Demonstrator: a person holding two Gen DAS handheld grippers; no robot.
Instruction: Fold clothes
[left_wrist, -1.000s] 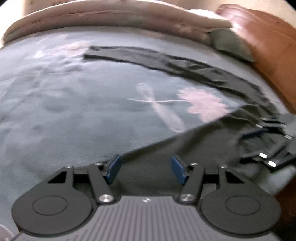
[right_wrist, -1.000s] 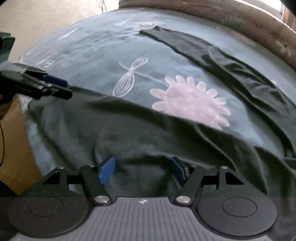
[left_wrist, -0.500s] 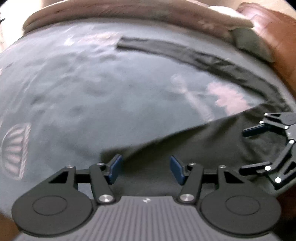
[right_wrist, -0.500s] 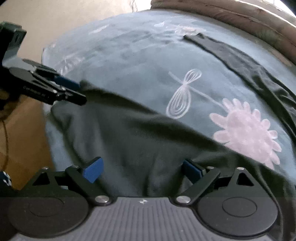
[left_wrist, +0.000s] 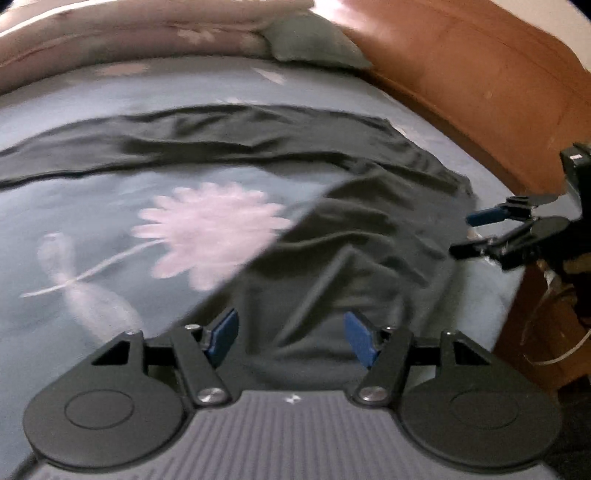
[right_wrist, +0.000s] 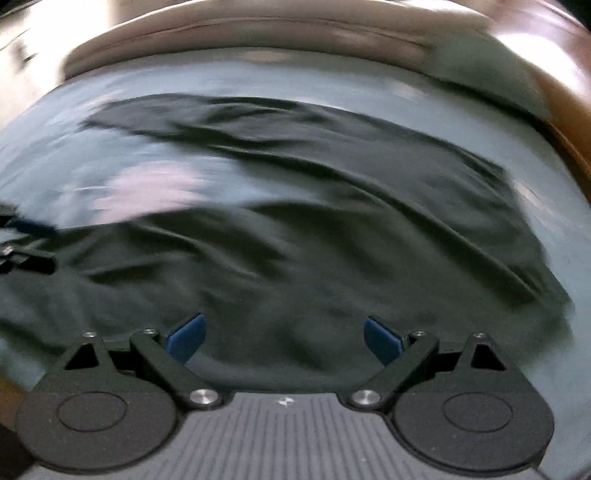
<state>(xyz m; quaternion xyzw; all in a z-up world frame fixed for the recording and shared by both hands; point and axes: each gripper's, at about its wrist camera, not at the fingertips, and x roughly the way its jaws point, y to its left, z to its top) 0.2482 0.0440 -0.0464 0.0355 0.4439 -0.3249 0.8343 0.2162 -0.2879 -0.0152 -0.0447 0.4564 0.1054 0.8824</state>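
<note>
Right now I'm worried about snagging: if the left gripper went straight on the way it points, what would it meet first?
Probably the dark garment: the left gripper points along it with its jaws open and cloth showing between them. How high it hangs above the cloth is unclear in this blurred view.

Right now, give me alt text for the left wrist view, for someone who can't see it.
A dark garment lies rumpled across a blue-grey bedsheet printed with a pink flower. The left gripper hovers over its near edge, jaws open and empty. The right gripper reaches in at the right, before a brown headboard.
</note>
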